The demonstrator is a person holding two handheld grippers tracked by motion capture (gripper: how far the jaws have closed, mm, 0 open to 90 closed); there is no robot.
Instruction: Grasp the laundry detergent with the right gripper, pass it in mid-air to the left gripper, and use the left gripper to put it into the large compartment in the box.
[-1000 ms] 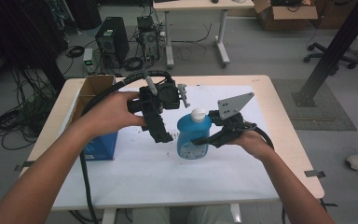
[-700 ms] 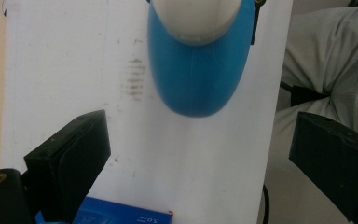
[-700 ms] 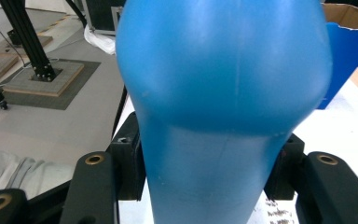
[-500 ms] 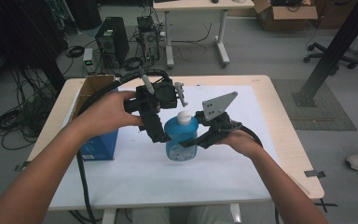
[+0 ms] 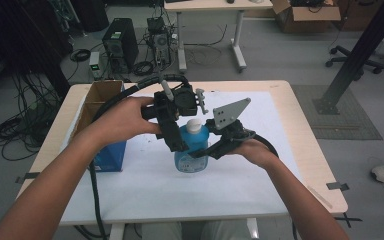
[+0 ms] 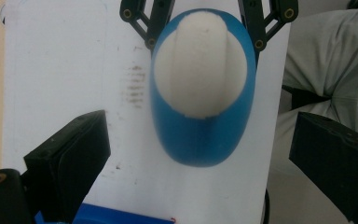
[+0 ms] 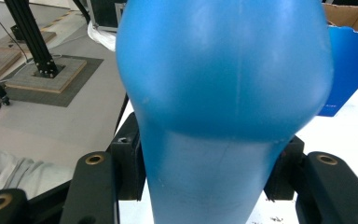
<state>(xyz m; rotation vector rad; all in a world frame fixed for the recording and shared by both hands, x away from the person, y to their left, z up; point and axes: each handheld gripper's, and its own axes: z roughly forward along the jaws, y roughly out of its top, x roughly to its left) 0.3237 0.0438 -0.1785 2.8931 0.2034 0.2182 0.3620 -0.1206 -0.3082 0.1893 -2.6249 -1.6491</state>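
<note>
A blue bottle (image 5: 192, 152) with a white cap (image 5: 194, 124) stands on the white sheet at mid-table. My right gripper (image 5: 207, 150) comes in from the right, level with the table, and is shut on the bottle's body (image 7: 223, 93), a black pad pressed against each side. My left gripper (image 5: 182, 140) hangs over the bottle and points down. In the left gripper view I look down on the cap (image 6: 200, 70) and the bottle's shoulder (image 6: 200, 140). There, the left gripper (image 6: 205, 154) is open, its jaws wide on either side without touching the bottle.
An open cardboard box (image 5: 102, 97) with a blue front (image 5: 111, 156) stands at the table's left side, close to my left forearm. The white sheet (image 5: 240, 185) covers most of the wooden table (image 5: 307, 130). Computers and cables lie on the floor behind.
My right gripper has carried the bottle a little to the left, under the left gripper. The left gripper has stayed nearly in place above it.
</note>
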